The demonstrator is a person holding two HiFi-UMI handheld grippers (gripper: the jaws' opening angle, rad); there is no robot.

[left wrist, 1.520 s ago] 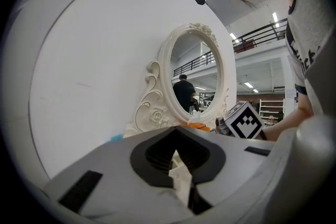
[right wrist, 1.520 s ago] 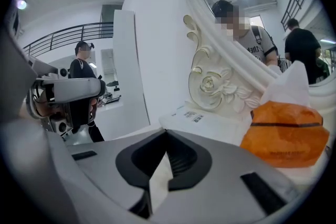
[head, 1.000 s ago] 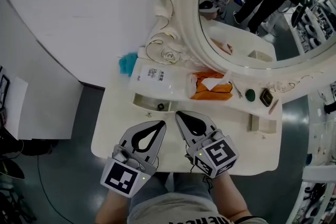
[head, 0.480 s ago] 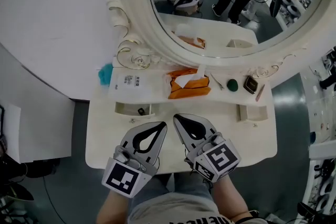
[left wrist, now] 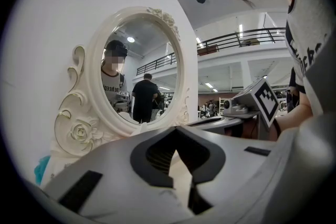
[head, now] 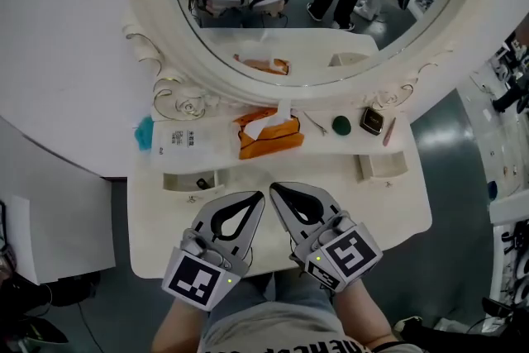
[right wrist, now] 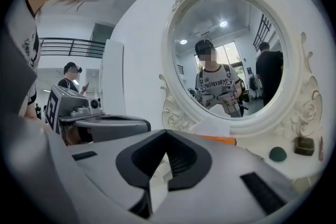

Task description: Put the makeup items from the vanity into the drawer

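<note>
Both grippers are closed with nothing in them, left gripper point(head: 254, 201) and right gripper point(head: 278, 193) side by side over the front of the surface point(head: 157, 244). The makeup stuff, a green round thing point(head: 341, 125), dark compact point(head: 373, 121) and pink pencil point(head: 388, 131), sits right of the orange tissue box point(head: 269, 136). The little drawer point(head: 382, 167) just in front is open.
</note>
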